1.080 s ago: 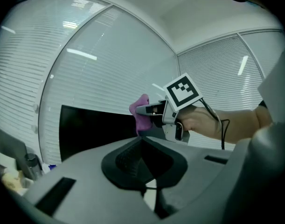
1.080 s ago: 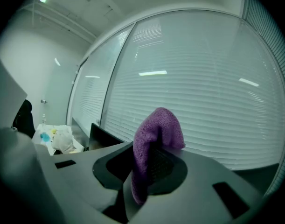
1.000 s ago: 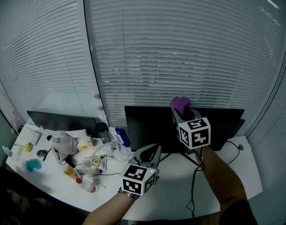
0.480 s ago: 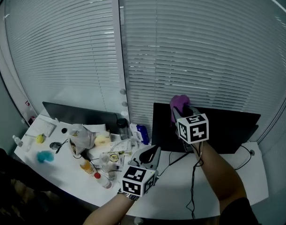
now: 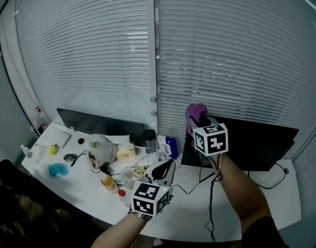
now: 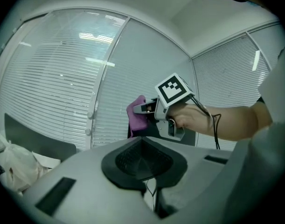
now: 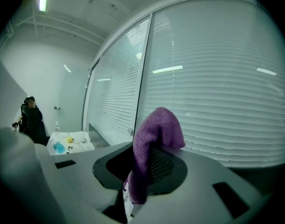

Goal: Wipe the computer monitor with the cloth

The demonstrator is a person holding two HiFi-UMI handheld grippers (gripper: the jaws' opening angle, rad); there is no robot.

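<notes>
The black computer monitor (image 5: 256, 143) stands at the right of the white desk. My right gripper (image 5: 200, 122) is shut on the purple cloth (image 5: 195, 112) and holds it raised at the monitor's upper left corner. In the right gripper view the cloth (image 7: 154, 141) bulges up between the jaws of that gripper (image 7: 147, 164) and hangs down in front of them. My left gripper (image 5: 164, 170) hovers lower, over the desk in front of the monitor's left edge, shut with nothing in it. The left gripper view shows its own tips (image 6: 143, 146) pressed together and the cloth (image 6: 136, 115) in the right gripper (image 6: 143, 108) beyond.
A second dark monitor (image 5: 101, 124) stands at the left. Between the monitors lie a plastic bag (image 5: 102, 150), bottles (image 5: 109, 183), a dark cup (image 5: 149, 139) and cables (image 5: 212, 200). Closed blinds (image 5: 225, 61) fill the wall behind. A person (image 7: 32, 122) stands far off.
The head view has swung left, so the monitor sits further right and more desk clutter shows. The cloth now sits nearer the monitor's upper left corner. Both grippers keep their states.
</notes>
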